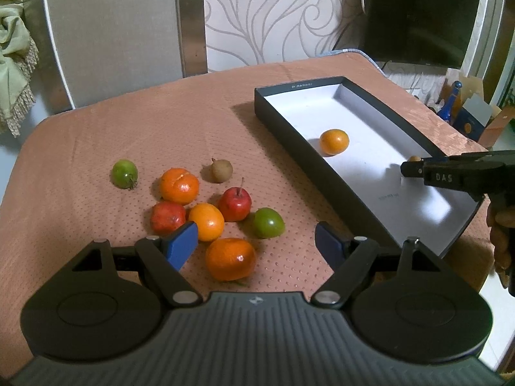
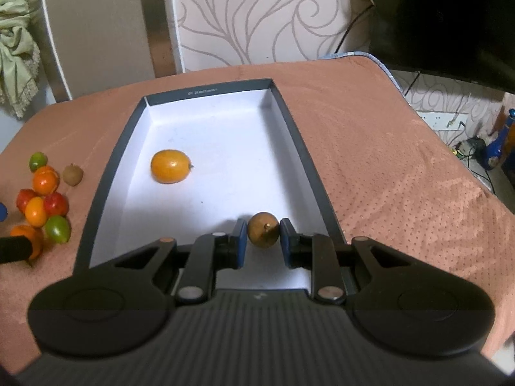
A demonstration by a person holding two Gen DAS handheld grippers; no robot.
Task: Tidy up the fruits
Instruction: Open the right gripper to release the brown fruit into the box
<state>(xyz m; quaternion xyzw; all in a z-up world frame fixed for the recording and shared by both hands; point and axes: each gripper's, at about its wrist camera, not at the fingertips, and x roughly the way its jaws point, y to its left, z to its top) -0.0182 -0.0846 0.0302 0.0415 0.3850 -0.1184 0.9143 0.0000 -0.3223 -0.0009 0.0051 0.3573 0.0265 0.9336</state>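
Step in hand: placing. The right hand-held gripper (image 2: 263,236) is clenched on a small brown fruit (image 2: 263,232) low inside the box (image 2: 111,189), by its right wall. Judged next: release, then withdraw clear. An orange fruit (image 2: 170,166) lies ahead and left of it. The left hand-held gripper (image 1: 256,241) is released, empty, with the loose fruit pile (image 1: 206,222) on the counter (image 1: 193,122) just ahead.

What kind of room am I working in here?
Probably a home living or dining room: a table under a salmon cloth, a padded chair back behind it, a dark TV screen, and swirl-patterned wallpaper.
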